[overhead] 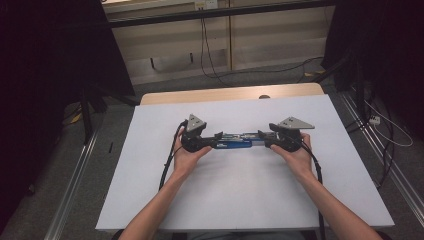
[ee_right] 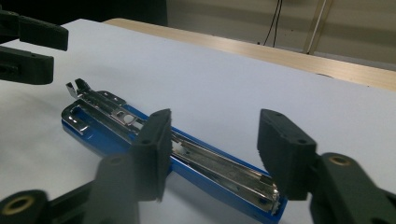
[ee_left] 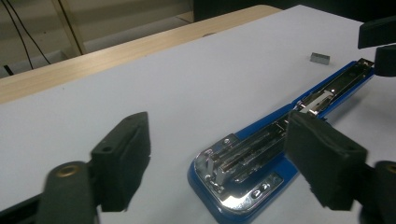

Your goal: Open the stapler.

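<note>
A blue stapler lies opened out flat on the white sheet, its chrome staple channel facing up. My left gripper is at the stapler's left end and stands open, with that end low between its jaws. At the other end my right gripper is open too, and the stapler runs away from between its jaws. Neither gripper holds anything. Each gripper view shows the other gripper farther off.
A small grey strip of staples lies on the sheet just beyond the stapler. The wooden table edge shows past the sheet. Cables and metal rails are on the floor around the table.
</note>
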`<action>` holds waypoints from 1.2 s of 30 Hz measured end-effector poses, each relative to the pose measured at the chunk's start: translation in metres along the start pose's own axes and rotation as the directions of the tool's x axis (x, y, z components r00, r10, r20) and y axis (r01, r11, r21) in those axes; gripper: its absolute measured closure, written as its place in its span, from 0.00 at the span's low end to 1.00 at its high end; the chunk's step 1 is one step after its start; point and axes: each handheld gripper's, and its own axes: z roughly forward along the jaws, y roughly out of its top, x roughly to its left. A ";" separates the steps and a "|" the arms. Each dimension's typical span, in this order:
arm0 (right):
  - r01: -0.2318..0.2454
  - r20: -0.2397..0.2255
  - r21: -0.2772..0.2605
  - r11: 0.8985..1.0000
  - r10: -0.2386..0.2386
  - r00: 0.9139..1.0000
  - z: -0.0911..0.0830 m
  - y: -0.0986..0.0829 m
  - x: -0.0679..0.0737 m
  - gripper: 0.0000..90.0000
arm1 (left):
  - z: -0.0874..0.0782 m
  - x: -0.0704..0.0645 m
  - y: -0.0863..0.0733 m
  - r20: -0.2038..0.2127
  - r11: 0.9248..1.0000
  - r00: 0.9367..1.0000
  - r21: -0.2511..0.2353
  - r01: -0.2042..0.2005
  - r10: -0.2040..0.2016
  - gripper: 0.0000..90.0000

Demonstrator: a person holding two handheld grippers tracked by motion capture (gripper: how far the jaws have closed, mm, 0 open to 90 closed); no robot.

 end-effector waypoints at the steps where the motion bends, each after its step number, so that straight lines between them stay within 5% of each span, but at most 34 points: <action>1: -0.005 -0.002 0.001 1.000 0.005 1.000 0.000 0.000 0.000 0.44 | 0.000 0.000 0.000 -0.001 1.000 1.000 0.007 0.007 -0.007 0.21; 4: 0.000 0.000 0.001 1.000 0.000 1.000 -0.001 0.001 0.000 0.34 | -0.003 0.004 0.001 0.018 0.997 0.997 -0.010 0.075 -0.075 0.16; 10: -0.046 0.021 0.005 0.999 0.046 0.999 0.000 0.002 -0.002 0.09 | -0.010 0.007 0.001 0.012 0.999 0.999 0.002 0.051 -0.051 0.05; 23: -0.046 0.039 -0.003 0.999 0.046 0.998 -0.001 0.002 -0.006 0.06 | -0.031 0.016 -0.011 0.034 0.996 0.996 -0.034 0.082 -0.081 0.04; 25: -0.042 0.041 -0.008 0.999 0.043 0.998 0.000 0.002 -0.007 0.07 | -0.036 0.016 -0.012 0.002 0.998 0.999 -0.037 0.046 -0.046 0.05; 36: -0.032 0.051 -0.013 0.999 0.032 0.998 -0.009 0.004 -0.009 0.05 | -0.059 0.009 -0.021 -0.041 0.998 0.999 -0.062 0.021 -0.023 0.06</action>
